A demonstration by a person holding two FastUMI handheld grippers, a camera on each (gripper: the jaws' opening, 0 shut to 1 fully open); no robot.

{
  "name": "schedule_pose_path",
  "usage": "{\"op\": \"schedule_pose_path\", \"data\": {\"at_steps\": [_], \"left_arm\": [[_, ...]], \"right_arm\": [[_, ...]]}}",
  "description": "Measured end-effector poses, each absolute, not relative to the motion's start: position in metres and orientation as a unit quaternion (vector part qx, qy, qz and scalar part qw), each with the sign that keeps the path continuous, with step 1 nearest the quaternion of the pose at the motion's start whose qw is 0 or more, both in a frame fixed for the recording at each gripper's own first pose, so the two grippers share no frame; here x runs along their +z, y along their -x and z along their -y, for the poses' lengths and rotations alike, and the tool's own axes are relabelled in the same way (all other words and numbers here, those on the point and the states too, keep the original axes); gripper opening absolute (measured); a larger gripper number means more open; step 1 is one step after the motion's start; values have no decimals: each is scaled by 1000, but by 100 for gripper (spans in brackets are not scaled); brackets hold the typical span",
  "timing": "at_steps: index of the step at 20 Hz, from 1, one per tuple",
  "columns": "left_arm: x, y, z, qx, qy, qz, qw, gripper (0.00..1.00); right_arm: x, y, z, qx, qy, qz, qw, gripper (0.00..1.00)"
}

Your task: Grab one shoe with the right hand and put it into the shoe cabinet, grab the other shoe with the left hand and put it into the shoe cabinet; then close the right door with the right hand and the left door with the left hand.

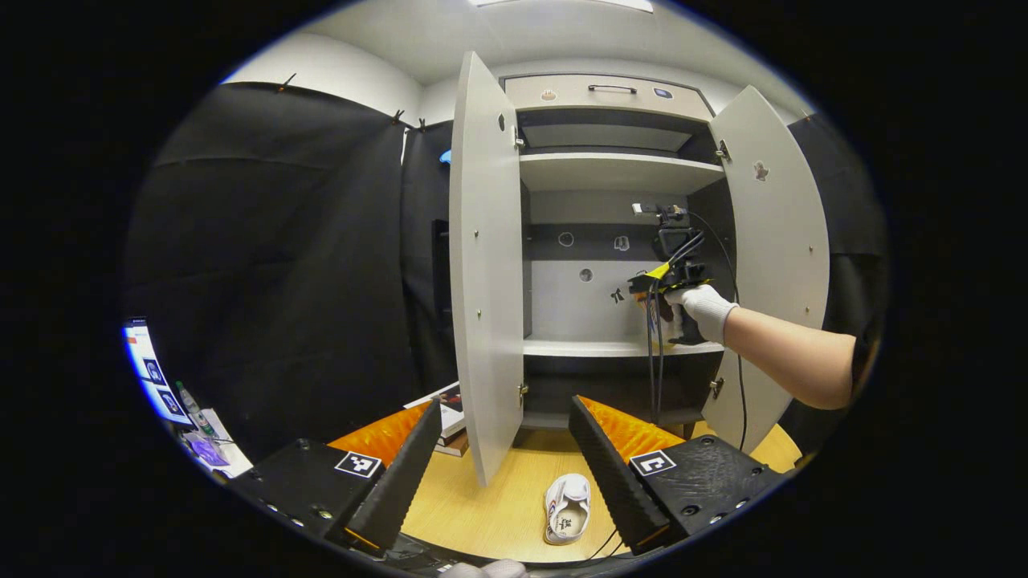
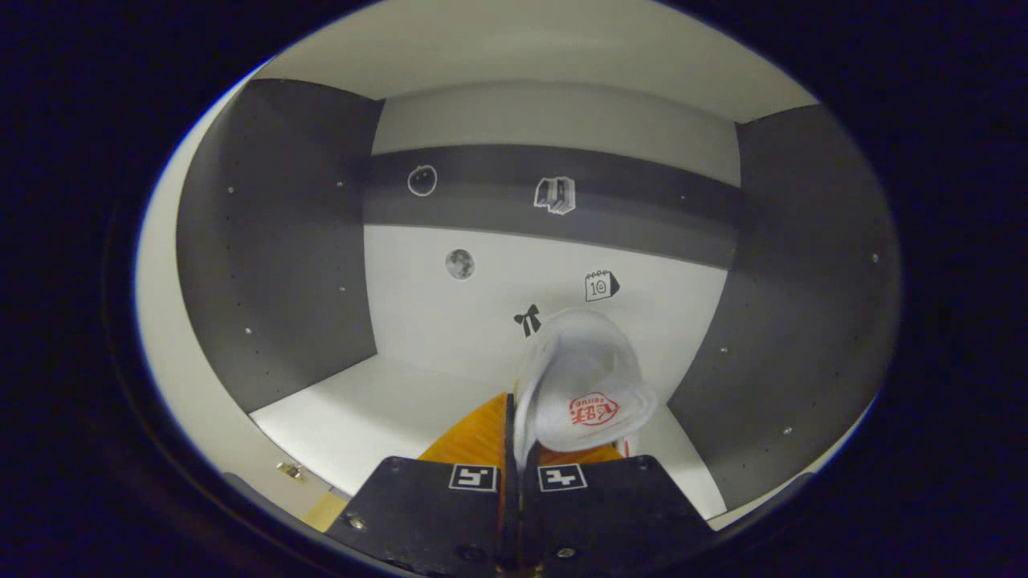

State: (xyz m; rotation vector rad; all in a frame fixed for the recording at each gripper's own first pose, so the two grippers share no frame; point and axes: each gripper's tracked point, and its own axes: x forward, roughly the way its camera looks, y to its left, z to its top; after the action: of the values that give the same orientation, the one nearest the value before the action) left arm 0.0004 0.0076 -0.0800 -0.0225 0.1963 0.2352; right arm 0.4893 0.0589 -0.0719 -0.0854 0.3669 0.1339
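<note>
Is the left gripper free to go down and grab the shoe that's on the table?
Probably yes. The left gripper is open and holds nothing, and the shoe lies on the bare table just ahead between its jaws, nothing over it. The open left door stands behind it.

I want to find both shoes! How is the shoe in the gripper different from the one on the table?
The held shoe is pinched in the right gripper inside the shoe cabinet, tipped on its side. The other shoe lies flat on the table, opening upward, untouched. Both are white.
</note>
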Motion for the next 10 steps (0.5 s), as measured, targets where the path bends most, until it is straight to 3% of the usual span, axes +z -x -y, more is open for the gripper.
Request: {"op": "schedule_pose_path", "data": {"at_steps": [2, 7, 9, 10], "left_arm": [[-84, -1, -6, 119, 13, -103, 987, 96], [-86, -4, -2, 120, 27, -102, 987, 96], [-85, -6, 0, 118, 30, -99, 988, 96], [-85, -6, 0, 116, 30, -98, 988, 96]], "right_arm": [[-85, -500, -59, 65, 53, -206, 975, 4], [-102, -509, -45, 38, 33, -253, 966, 13], [-109, -507, -39, 35, 22, -265, 963, 19], [-110, -506, -40, 41, 11, -263, 964, 34]]}}
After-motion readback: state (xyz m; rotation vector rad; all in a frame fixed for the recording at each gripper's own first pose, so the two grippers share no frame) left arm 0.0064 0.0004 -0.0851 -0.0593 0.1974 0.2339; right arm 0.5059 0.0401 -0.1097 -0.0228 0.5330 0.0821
